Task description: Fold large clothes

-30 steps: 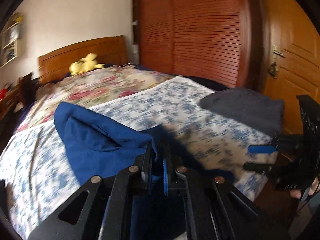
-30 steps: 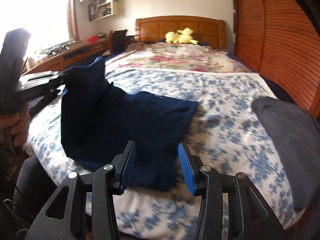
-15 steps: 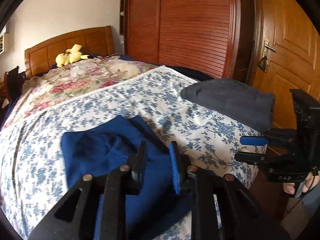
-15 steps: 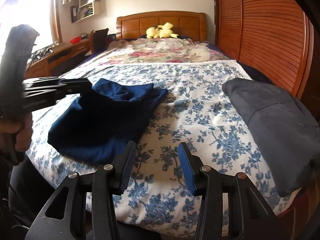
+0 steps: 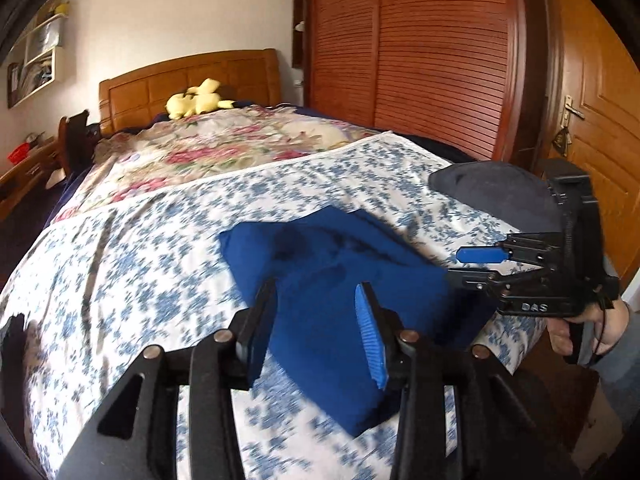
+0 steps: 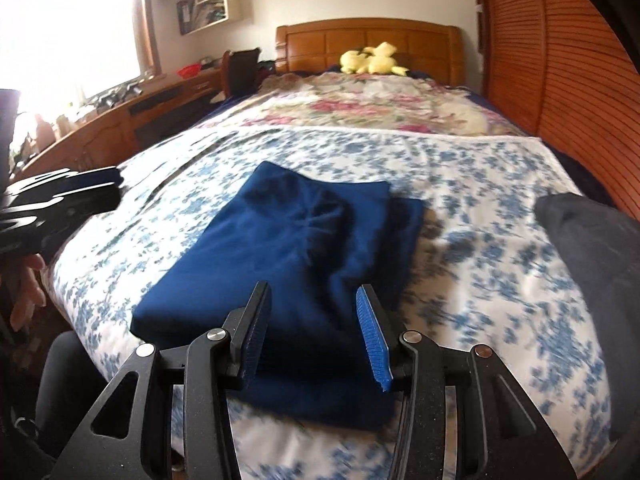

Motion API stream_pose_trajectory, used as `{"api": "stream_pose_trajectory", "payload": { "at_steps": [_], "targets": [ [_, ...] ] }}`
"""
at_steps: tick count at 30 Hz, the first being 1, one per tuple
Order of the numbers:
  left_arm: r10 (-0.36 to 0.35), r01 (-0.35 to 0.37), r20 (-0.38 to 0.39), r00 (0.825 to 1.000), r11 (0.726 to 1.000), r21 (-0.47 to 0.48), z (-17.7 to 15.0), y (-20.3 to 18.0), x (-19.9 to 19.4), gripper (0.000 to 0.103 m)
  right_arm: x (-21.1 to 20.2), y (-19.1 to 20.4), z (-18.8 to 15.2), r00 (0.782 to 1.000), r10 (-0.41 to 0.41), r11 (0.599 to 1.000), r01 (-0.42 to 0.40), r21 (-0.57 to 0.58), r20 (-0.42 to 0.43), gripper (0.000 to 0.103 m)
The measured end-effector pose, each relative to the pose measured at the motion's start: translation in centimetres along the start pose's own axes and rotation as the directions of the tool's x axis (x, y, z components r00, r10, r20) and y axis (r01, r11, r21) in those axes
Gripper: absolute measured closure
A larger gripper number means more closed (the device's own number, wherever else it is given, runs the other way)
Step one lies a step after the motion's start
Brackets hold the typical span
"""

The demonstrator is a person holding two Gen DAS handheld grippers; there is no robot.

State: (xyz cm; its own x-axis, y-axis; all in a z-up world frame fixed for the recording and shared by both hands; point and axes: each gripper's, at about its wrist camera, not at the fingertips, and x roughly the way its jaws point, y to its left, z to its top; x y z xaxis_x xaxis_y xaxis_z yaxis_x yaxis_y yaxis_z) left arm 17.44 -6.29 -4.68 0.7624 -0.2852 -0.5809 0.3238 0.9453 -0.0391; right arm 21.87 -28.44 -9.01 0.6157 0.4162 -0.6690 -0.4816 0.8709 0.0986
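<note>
A dark blue garment (image 5: pixel 340 280) (image 6: pixel 288 256) lies folded into a flat rectangle near the foot of the bed (image 5: pixel 132 280). My left gripper (image 5: pixel 316 328) hovers above its near edge; its jaws are opening and nothing is between the pads. My right gripper (image 6: pixel 314 328) also stands open and empty over the garment's near edge. In the left wrist view the right gripper (image 5: pixel 478 266) juts in from the right, held by a hand. The left gripper (image 6: pixel 96 184) shows at the left edge of the right wrist view.
A folded dark grey garment (image 5: pixel 496 192) (image 6: pixel 592 248) lies at the bed's right corner. A yellow plush toy (image 5: pixel 196 100) sits by the headboard (image 6: pixel 368 44). A slatted wardrobe (image 5: pixel 420 52) and a door (image 5: pixel 592 120) stand on the right, a desk (image 6: pixel 120 120) on the left.
The left gripper let go of the blue garment and opened; the raised cloth now lies flat and folded on the bed. Both grippers drew back toward the foot of the bed.
</note>
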Motion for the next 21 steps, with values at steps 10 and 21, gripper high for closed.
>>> {"api": "stream_pose_trajectory", "payload": {
  "at_steps": [10,21],
  "targets": [
    [0.034,-0.033,0.012,0.999,0.998,-0.059,-2.6,4.0,-1.6,0.059,5.7,0.3,-0.4,0.990,0.005,1.000,0.000,0.030,-0.142,0.057],
    [0.028,-0.025,0.024,0.999,0.993,-0.114,-3.7,5.8,-2.0,0.055,6.1,1.0,-0.8,0.981,0.046,0.999,-0.045,0.012,-0.190,0.096]
  ]
}}
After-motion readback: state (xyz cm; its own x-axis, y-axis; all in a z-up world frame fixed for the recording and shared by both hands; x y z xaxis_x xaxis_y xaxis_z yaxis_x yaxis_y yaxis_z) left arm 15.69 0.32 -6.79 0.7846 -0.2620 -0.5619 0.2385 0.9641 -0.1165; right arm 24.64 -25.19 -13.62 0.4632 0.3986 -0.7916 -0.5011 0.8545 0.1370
